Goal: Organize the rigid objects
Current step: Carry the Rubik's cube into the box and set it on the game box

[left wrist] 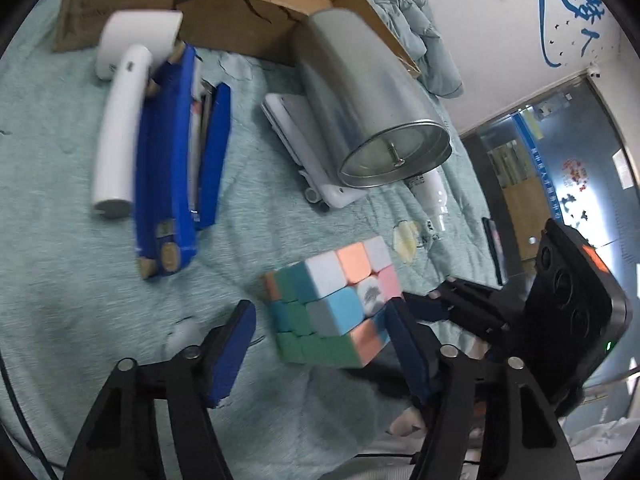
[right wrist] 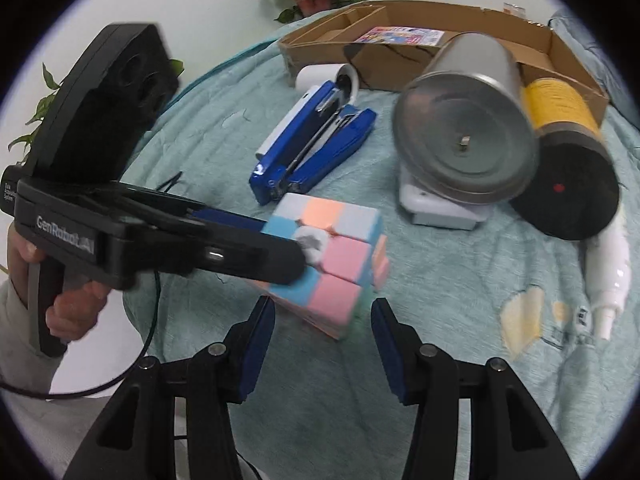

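Note:
A pastel puzzle cube (left wrist: 334, 304) lies on the teal blanket between the open fingers of my left gripper (left wrist: 320, 344); the right finger touches its side, the left finger stands apart. In the right wrist view the cube (right wrist: 332, 264) sits just ahead of my open, empty right gripper (right wrist: 323, 332), with the left gripper's fingers (right wrist: 256, 260) reaching over it from the left. A blue stapler (left wrist: 176, 160), a white hair dryer (left wrist: 124, 108), a metal can (left wrist: 368, 104) and a white spray bottle (right wrist: 608, 280) lie around.
An open cardboard box (right wrist: 400, 60) stands at the back of the blanket. A yellow-and-black jar (right wrist: 568, 152) lies beside the metal can (right wrist: 464, 140), which rests on a white flat device (right wrist: 436, 204). A light blue jacket (left wrist: 416, 32) lies behind the box.

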Action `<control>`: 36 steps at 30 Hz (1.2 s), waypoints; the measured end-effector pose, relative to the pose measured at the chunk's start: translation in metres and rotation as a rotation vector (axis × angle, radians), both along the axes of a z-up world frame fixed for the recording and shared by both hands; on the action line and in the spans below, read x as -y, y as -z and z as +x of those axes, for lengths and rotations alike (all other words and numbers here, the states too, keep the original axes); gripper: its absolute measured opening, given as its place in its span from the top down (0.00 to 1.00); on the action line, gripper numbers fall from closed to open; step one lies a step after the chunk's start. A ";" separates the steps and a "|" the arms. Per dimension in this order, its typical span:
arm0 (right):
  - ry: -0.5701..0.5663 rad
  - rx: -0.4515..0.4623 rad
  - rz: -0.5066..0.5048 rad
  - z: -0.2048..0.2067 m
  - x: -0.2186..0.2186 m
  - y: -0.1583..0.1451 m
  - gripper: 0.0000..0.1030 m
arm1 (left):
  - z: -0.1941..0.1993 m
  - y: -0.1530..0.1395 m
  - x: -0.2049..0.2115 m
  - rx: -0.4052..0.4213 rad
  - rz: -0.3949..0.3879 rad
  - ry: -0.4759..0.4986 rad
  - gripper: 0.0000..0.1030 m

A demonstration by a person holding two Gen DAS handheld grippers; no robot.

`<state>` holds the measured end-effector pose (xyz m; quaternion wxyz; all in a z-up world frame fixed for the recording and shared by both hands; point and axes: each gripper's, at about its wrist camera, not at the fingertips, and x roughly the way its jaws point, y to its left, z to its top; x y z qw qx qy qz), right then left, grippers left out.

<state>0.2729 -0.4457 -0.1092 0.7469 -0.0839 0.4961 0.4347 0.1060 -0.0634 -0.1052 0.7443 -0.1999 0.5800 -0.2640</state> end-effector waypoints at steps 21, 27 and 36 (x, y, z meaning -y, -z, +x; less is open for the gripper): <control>0.053 0.258 0.006 -0.011 -0.023 -0.035 0.59 | -0.009 -0.068 -0.001 0.249 0.093 -0.058 0.48; 0.053 0.348 0.048 -0.004 -0.034 -0.066 0.59 | -0.008 -0.111 -0.015 0.352 0.102 -0.084 0.48; 0.029 0.445 0.083 0.017 -0.059 -0.097 0.59 | 0.008 -0.155 -0.040 0.447 0.092 -0.132 0.48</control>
